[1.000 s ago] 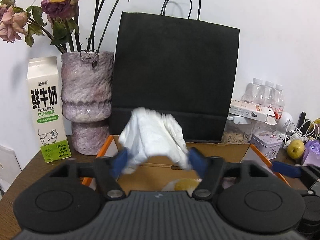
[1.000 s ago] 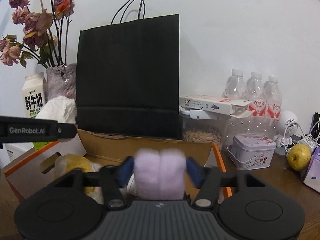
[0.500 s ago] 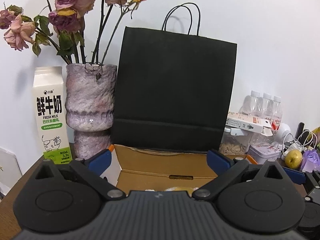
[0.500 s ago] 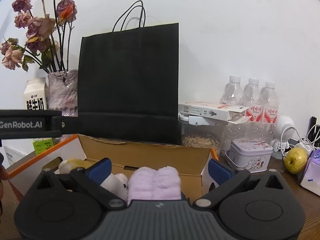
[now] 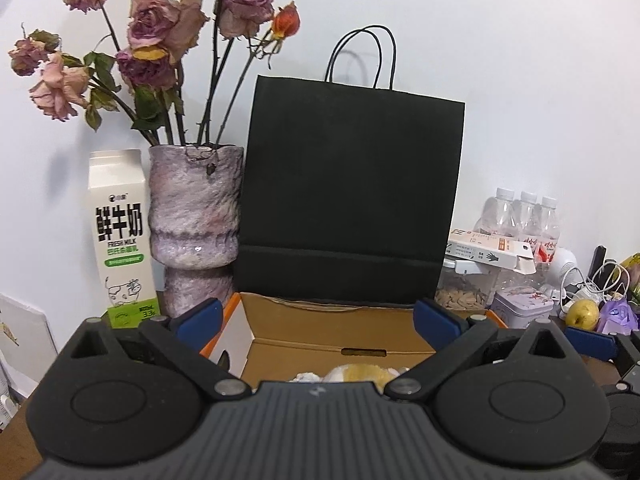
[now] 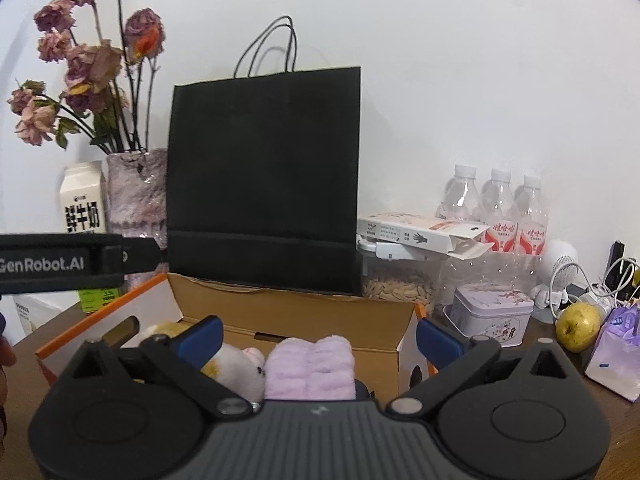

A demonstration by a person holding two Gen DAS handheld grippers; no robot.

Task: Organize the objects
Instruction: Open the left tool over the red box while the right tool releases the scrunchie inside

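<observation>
An open cardboard box point(image 5: 332, 330) with orange edges stands in front of me. My left gripper point(image 5: 318, 320) hovers over its near side, jaws wide apart and empty. Below it only the top of a yellow and white plush point(image 5: 360, 374) shows; the rest of the box's inside is hidden by the gripper body. My right gripper point(image 6: 319, 340) is also open and empty above the box point(image 6: 320, 316). A folded lilac towel point(image 6: 310, 372) lies in the box between its fingers, untouched, beside a white plush toy point(image 6: 236, 368).
A black paper bag point(image 5: 352, 192) stands right behind the box. Left of it are a vase of dried roses point(image 5: 196, 220) and a milk carton point(image 5: 120, 232). To the right are a seed jar point(image 6: 400, 288), bottles point(image 6: 496, 208), a tin point(image 6: 494, 314), a pear point(image 6: 578, 326) and cables.
Both grippers opened. The left let go of a white cloth bundle, the right let go of the lilac towel, which now lies in the box. Both drew back and up a little.
</observation>
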